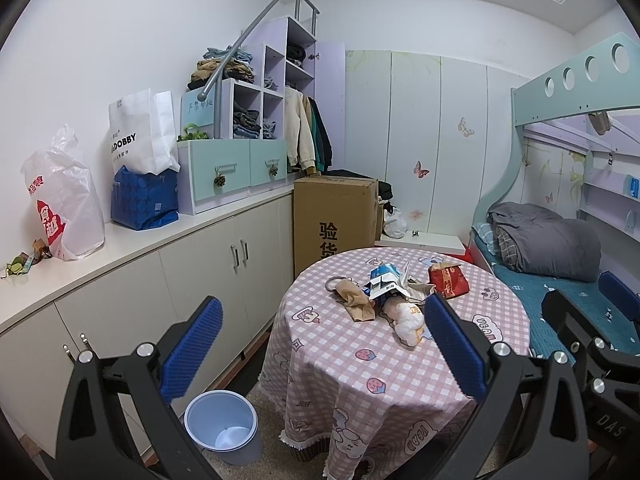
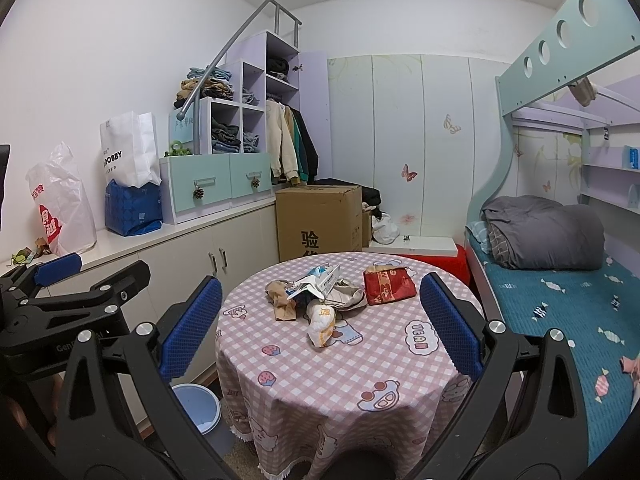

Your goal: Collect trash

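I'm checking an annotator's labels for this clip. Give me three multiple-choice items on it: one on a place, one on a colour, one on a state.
1. Where is the bin?
A. on the bed
B. on the floor beside the round table
C. on the counter

2. What colour is the packet nearest the bed?
A. red
B. green
C. black

3. How are both grippers?
A. shut on trash
B. one holding the bin
C. open and empty

Answers: 1 B, it stands below the tablecloth's edge. 2 A, red with gold print. 3 C, the left gripper and right gripper are spread, holding nothing.
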`<state>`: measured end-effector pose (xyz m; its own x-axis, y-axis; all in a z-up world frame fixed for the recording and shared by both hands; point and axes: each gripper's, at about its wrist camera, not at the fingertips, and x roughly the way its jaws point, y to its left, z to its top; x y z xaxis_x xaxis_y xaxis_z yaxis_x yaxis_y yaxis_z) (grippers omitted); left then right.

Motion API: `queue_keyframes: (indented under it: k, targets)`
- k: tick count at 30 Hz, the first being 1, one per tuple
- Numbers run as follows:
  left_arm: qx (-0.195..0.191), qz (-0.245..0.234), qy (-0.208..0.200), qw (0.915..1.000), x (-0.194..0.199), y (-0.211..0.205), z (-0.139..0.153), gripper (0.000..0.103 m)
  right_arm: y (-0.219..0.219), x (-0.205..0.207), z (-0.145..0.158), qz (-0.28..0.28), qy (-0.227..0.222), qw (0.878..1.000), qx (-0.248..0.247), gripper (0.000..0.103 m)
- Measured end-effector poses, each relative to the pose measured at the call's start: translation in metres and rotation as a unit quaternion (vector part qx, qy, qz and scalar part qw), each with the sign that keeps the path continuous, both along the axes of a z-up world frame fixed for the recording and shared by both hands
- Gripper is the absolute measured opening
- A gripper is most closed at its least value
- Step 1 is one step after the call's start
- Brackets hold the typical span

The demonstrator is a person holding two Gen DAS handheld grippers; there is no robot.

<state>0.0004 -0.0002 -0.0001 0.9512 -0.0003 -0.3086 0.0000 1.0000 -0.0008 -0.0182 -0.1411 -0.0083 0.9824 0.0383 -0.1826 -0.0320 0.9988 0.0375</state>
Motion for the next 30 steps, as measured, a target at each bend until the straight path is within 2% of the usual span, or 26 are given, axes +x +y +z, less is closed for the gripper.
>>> queue_keyframes:
  k: [9,26,30]
  targets:
    - [-0.001,0.001,0.002,1.0,0.002,-0.003,-0.02,0.099,-0.001,0.001,-0.01,-0.001,0.001,1.0,0.0,0.097]
    - [-0.001,0.001,0.004,1.0,0.002,-0.001,-0.021,0.099,-0.002,0.004,-0.014,0.0,0.004,1.0,0.0,0.097]
    - [0.0,0.001,0.004,1.0,0.003,-0.001,-0.019,0.099,-0.003,0.006,-0.024,-0.002,0.005,1.0,-0.001,0.097]
